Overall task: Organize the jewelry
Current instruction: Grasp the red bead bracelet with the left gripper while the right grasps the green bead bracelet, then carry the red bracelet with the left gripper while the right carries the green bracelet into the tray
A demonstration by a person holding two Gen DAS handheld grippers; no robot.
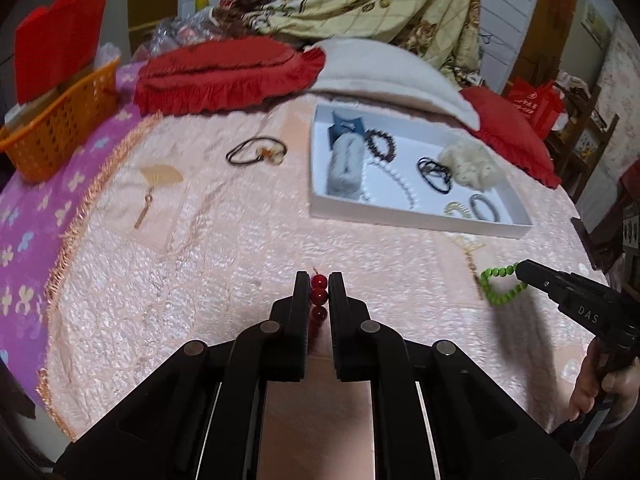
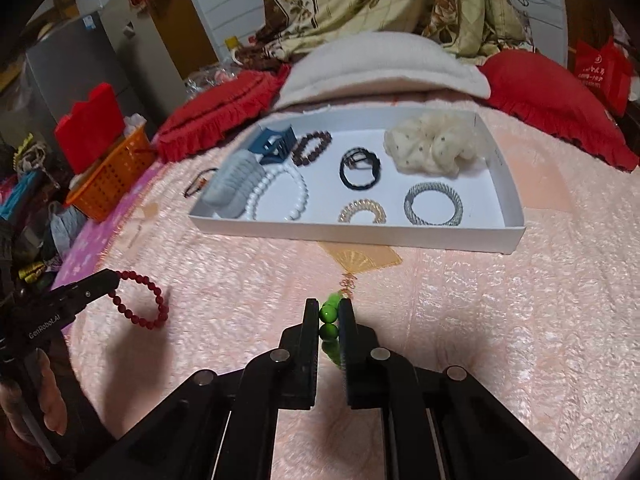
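A red bead bracelet is clamped in the left hand-held gripper; a green bead bracelet is clamped in the right hand-held gripper; a white tray of jewelry is set beyond on the bed.

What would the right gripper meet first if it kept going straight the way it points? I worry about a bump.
Probably the bedspread near the gold fan motif; the white tray lies beyond, though depth is unclear.

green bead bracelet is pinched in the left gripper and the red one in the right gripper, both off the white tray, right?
The sides are swapped. The right wrist view shows the green bead bracelet pinched in the right gripper; the red bead bracelet is in the left gripper. Both are off the white tray.
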